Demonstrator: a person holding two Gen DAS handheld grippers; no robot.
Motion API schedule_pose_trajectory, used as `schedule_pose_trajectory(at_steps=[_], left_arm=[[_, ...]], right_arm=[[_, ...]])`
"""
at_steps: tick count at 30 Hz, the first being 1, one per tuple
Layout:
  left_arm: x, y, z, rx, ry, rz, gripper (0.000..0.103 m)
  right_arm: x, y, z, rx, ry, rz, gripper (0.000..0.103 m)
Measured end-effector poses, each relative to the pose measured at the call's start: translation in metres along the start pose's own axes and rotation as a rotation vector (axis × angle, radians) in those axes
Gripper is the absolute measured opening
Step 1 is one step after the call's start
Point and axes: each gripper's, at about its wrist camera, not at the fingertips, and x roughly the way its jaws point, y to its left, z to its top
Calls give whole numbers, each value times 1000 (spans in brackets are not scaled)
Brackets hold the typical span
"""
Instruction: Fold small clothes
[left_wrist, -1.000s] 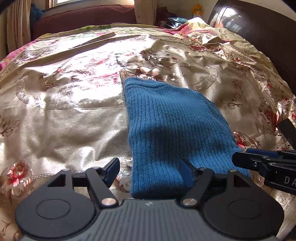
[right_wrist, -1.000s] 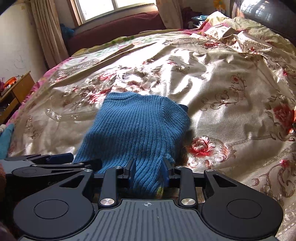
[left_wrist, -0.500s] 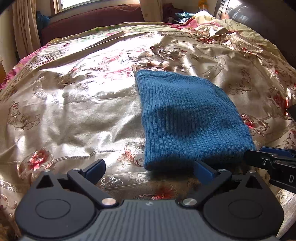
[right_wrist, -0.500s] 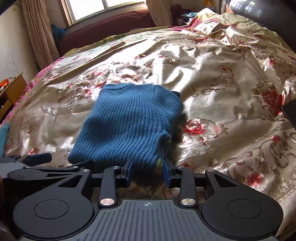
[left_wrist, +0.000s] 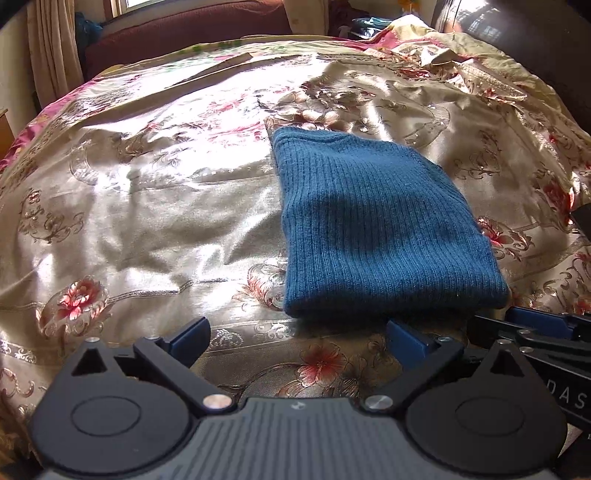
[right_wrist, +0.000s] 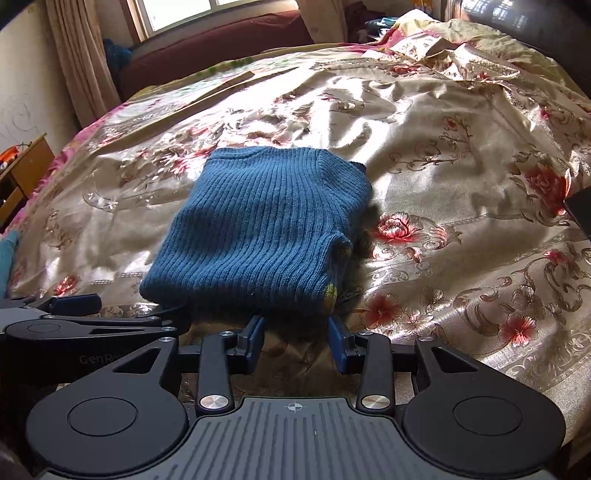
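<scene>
Sunlit bedroom, with a bed under a gold floral bedspread (left_wrist: 155, 206) as the working surface; a window and maroon sofa stand beyond its far edge.

We find the blue knitted garment (left_wrist: 373, 229) folded into a compact rectangle, lying flat on the bedspread towards the near edge of the bed, about midway along it. Its near fold is thick and rounded; in the right wrist view a small yellow patch shows at the near right corner.

We judge the step in hand to be the release after a fold. To do it well, we would draw both claws straight back and clear of the near fold, without snagging the ribbed knit or dragging the layers apart, then check that the edges stay aligned.

Left claw (left_wrist: 295, 338): spread wide, empty, its right finger just short of the garment's near edge. Right claw (right_wrist: 295, 332): jaws have just been opening, now moderately parted, nothing between them; the garment's near right corner lies just ahead, not gripped. Both claws sit side by side at the near edge, garment directly in front.
</scene>
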Motion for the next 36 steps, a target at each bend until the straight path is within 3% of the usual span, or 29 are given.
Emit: schedule_pose_trajectory(at_steps=[36], left_arm=[[-2, 0, -4, -20, 18, -2, 103]], right_arm=[[-2, -4, -5, 20, 10, -18, 38]])
